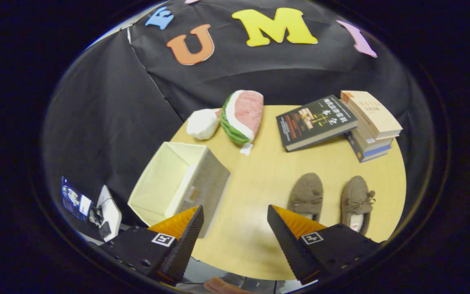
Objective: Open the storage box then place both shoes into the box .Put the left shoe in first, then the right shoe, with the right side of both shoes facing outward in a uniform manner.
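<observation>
1. Gripper view: the gripper (235, 222) is held above the near part of the bench (259, 171); its fingers (188, 237) are spread wide apart with nothing between them but bare bench surface.
2. Storage box (180, 183): a pale fabric box, open at the top, stands on the bench just ahead of the left finger. Its interior appears empty.
3. Left shoe (306, 194) and right shoe (356, 202): two brown fuzzy shoes lie side by side on the bench, just ahead of the right finger, toes pointing away from the gripper. Both are outside the box and well apart from it.
4. Beyond the box: a watermelon-slice plush (241, 116) and a white soft object (202, 123) just beside it.
5. Beyond the shoes: a dark book (314, 121) leans against a stack of books (371, 122).
</observation>
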Demonstrator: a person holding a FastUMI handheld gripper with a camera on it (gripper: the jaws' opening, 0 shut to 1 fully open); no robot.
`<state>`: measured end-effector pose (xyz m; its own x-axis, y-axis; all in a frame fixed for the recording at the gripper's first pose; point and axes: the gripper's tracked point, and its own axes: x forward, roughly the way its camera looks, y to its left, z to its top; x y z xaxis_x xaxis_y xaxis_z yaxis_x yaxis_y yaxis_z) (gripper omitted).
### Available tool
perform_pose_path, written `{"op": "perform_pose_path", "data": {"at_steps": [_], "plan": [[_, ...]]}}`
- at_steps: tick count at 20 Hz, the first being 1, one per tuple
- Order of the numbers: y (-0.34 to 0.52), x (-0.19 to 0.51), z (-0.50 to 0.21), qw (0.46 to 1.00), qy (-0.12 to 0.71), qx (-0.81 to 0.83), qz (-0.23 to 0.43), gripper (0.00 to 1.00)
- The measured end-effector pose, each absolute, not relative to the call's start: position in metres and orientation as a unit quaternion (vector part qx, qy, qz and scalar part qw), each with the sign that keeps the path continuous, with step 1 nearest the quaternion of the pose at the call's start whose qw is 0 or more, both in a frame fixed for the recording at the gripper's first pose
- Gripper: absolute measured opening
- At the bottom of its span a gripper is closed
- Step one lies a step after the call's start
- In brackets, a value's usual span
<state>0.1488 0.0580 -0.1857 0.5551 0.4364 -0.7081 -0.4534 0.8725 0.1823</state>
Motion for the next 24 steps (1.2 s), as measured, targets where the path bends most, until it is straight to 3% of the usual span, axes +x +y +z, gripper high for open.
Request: {"op": "perform_pose_path", "data": {"at_steps": [11, 13, 19, 21, 23, 24], "plan": [[-0.073, 0.192, -0.312, 0.882, 0.453, -0.071, 0.109, 0.92], [-0.078, 0.198, -0.323, 0.881, 0.458, -0.07, 0.098, 0.84], [-0.059, 0.202, -0.34, 0.867, 0.481, -0.035, 0.127, 0.47], [-0.057, 0.2, -0.342, 0.863, 0.487, -0.034, 0.133, 0.2], [-0.057, 0.201, -0.341, 0.859, 0.494, -0.026, 0.132, 0.16], [-0.056, 0.198, -0.344, 0.855, 0.503, -0.018, 0.129, 0.01]]}}
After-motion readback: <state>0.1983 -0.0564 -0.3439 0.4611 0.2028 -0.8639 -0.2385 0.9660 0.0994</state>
